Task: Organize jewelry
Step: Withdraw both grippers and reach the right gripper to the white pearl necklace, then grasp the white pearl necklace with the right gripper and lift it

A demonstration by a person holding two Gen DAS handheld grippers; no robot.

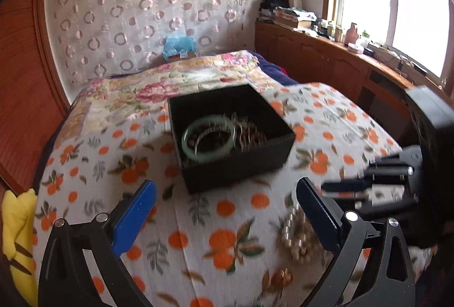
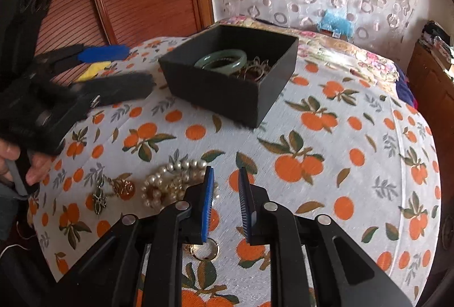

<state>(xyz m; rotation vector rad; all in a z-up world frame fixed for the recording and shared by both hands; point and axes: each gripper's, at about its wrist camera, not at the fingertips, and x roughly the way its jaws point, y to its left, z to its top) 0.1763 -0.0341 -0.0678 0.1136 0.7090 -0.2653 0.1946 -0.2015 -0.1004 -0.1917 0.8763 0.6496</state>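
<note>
Right, I've got both tongs over the bed (image 2: 354, 97), which is covered w/ an orange-print cloth.

Left tongs (image 1: 227, 210): spread wide, nothing btwn the blue pads (image 1: 133, 219), nothing gripped. In the left cam the black box (image 1: 235, 165) sits at 12 o'clock from them, on the cloth, a bit apart. Inside it I see a green bangle (image 1: 210, 153) lying flat twd the 9 o'clock side, w/ a tangle of chains (image 1: 252, 136) just beside it at 3 o'clock. Motion blur, so can't tell the chains apart.

Right tongs (image 2: 225, 202): pads parted only a little, gap holds nothing, just cloth behind. Not grasping anything. In the right cam a pearl string (image 2: 170, 179) lies heaped on the cloth at 9–10 o'clock from the tips, partly hidden behind the left finger. Further out at 9 o'clock, a pendant (image 2: 124, 187) w/ an amber-coloured stone and a dark metal piece (image 2: 99, 199) near it. A gold ring (image 2: 205, 250) shows under the tongs at 6 o'clock, half covered by the frame.

The box is at 12 o'clock here too, well apart from the loose pieces. A hand (image 2: 17, 162) holding the left rig shows at the 9 o'clock edge, blurred.
</note>
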